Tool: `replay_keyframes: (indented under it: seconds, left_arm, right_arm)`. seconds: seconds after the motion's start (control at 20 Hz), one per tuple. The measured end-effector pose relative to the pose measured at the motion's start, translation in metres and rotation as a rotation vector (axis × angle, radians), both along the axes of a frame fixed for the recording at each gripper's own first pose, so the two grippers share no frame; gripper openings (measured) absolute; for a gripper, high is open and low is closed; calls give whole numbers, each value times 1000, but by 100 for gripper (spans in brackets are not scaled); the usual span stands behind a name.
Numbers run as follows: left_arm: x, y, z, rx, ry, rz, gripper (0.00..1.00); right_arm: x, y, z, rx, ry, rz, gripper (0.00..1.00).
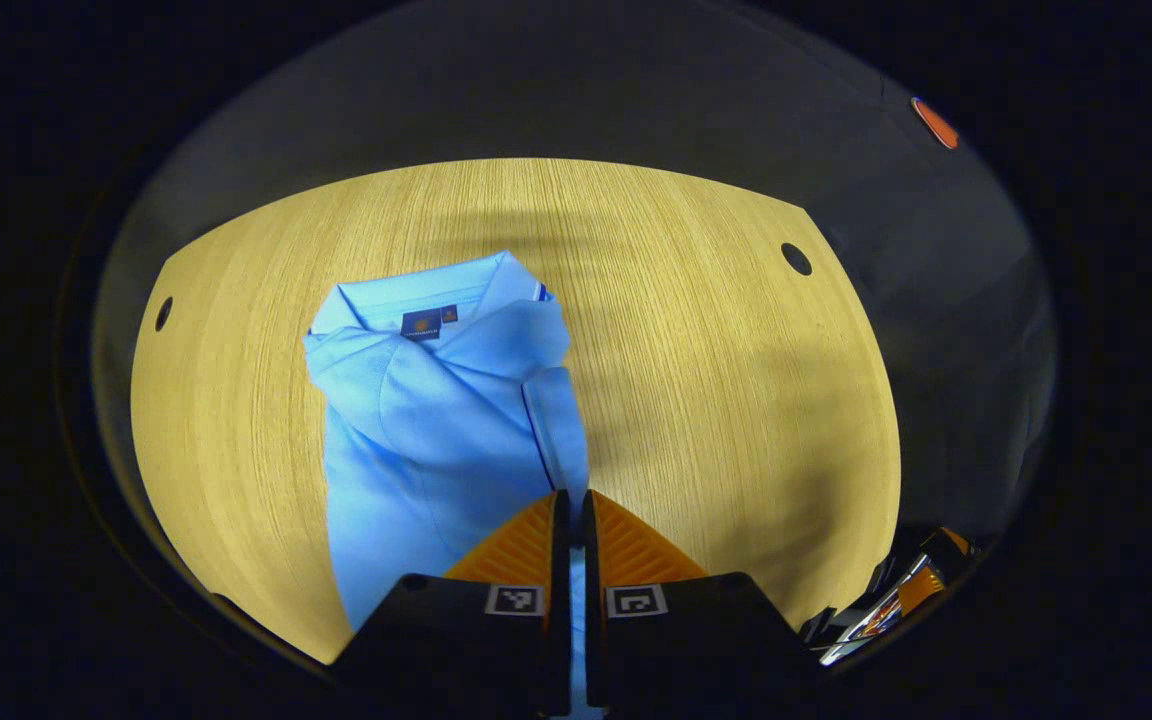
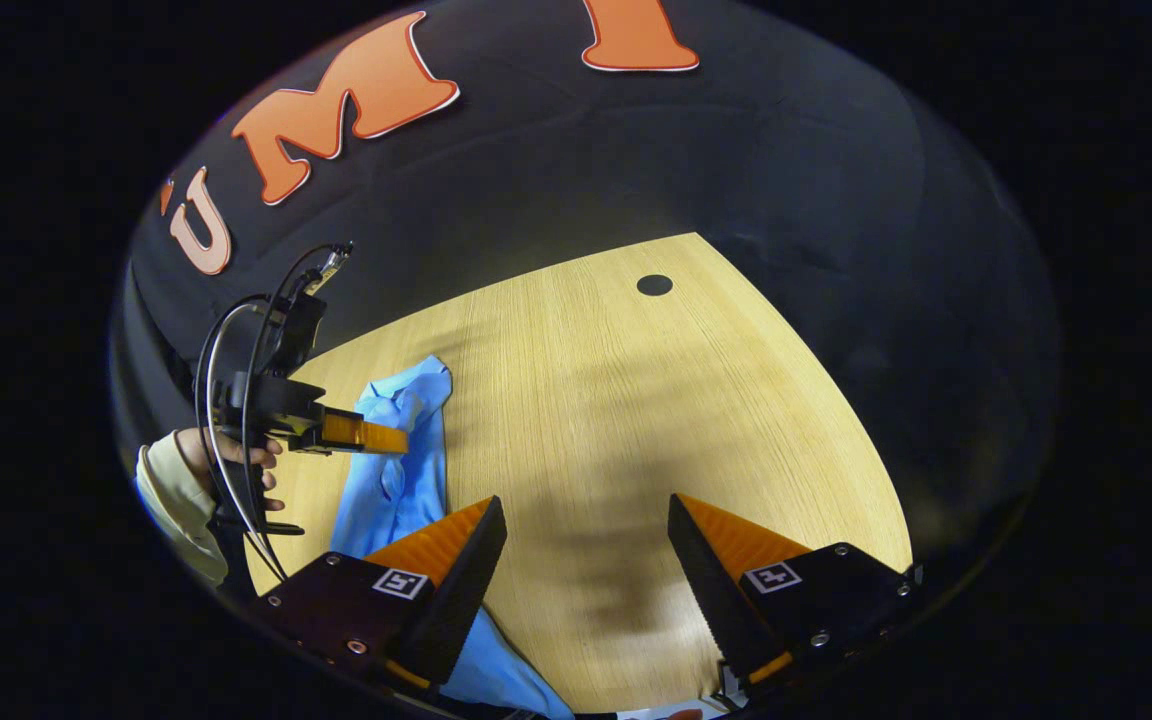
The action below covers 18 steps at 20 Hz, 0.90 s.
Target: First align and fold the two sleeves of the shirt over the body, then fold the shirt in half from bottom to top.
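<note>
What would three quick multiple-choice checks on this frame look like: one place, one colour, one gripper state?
1. Where does the shirt lie?
A. on the wooden table
B. on the floor
C. on a chair

2. What colour is the shirt?
A. white
B. light blue
C. red

3. How does the right gripper stand?
A. shut on the shirt
B. shut on nothing
C. open

Answers: 1 A, the cloth lies on the wood-grain top; 2 B, the fabric is pale blue in both views; 3 C, its fingers stand apart over bare table, while the left gripper is shut on the shirt.
</note>
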<state>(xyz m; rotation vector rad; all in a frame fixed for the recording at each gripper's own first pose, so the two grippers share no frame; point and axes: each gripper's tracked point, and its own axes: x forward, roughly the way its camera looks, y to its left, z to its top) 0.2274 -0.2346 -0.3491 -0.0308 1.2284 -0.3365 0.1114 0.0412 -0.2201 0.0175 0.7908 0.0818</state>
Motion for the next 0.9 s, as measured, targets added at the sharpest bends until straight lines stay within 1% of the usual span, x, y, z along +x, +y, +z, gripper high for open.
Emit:
replay_keyframes:
  seconds: [0.05,0.1,0.15,0.25,0.3,0.45,0.65,0.7,0.75,0.8,0.9]
  left_arm:
    - [-1,-2,-5,-7,4,-2,11]
    - [-3,-2,-5,-17,6,-2,19]
    - [-6,-6,-3,-45,11,0,24]
    - [-13,-8,3,-77,14,8,43]
    - [-15,-5,8,-83,5,8,49]
    - [-16,8,21,-86,-28,11,100]
    - [-25,48,46,-73,-92,46,100]
    - [-31,62,50,-61,-107,43,100]
    - [-48,80,50,-41,-123,42,100]
    - [-56,93,55,-25,-131,39,100]
    - [-79,116,53,-21,-125,52,100]
  right_arm:
    - [-2,0,-2,-2,4,2,99]
    - [-3,1,-3,-5,7,5,99]
    - [-4,3,-4,-8,9,8,99]
    - [-5,9,-6,-12,17,18,99]
    - [-8,13,-7,-12,19,22,99]
    - [-14,27,-7,-14,25,44,99]
    - [-27,48,-13,-37,43,75,99]
    - [-30,52,-14,-48,45,81,99]
    - [-34,57,-17,-60,49,89,99]
    - [-39,62,-20,-71,60,99,99]
    - [-53,71,-26,-84,82,120,99]
